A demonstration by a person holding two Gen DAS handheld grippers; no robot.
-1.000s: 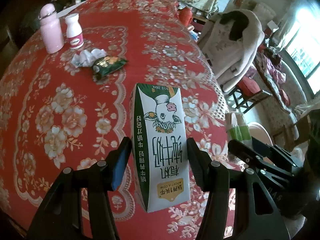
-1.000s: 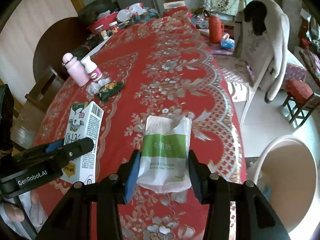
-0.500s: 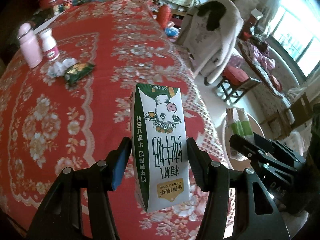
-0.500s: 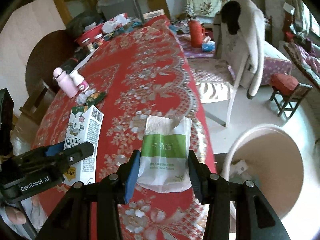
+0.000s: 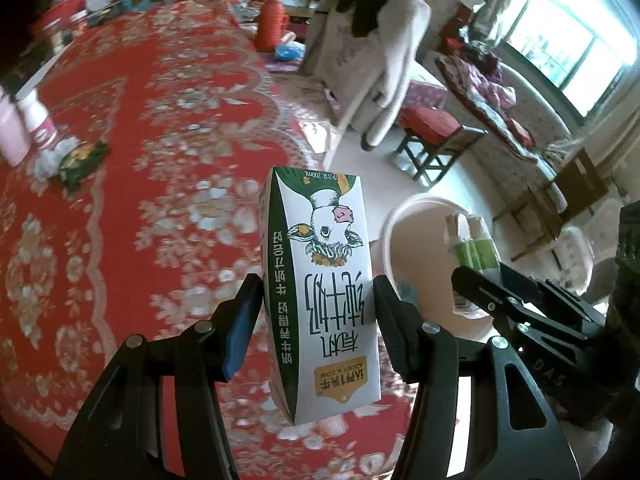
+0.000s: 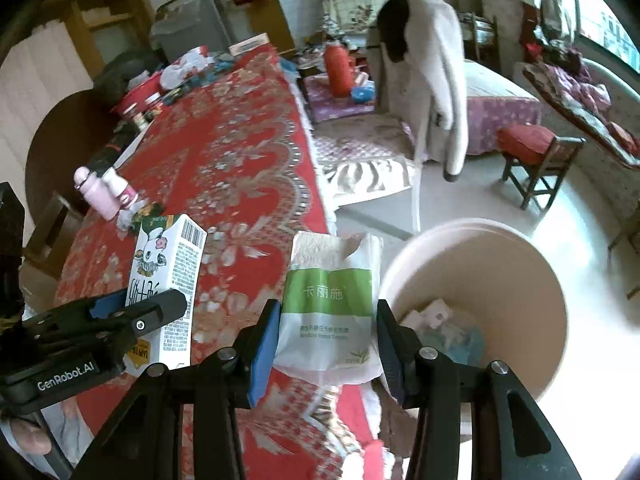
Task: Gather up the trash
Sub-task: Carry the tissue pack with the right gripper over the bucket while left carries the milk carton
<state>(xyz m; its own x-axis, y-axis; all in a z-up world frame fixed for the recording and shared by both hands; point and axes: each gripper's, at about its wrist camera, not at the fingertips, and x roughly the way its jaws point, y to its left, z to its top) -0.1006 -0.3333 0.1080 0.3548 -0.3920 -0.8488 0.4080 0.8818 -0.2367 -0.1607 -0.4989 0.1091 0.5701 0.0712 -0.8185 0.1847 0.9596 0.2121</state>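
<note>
Table (image 5: 120,128), red floral cloth: under and left of both your grippers.
Bin (image 6: 500,248), beige, open: on floor by table edge, rubbish inside, just right of your R gripper.
Milk carton (image 5: 324,280): upside down, off the table, clamped between L gripper (image 5: 318,308) pads, fingers part-open to carton width, pointing steeply down.
Tissue pack (image 6: 330,308), white w/ green band: pinched in R gripper (image 6: 326,328), narrower gap, angled down, at bin rim.
Green wrapper (image 5: 82,158), crumpled tissue, 2 bottles: far left on table.
</note>
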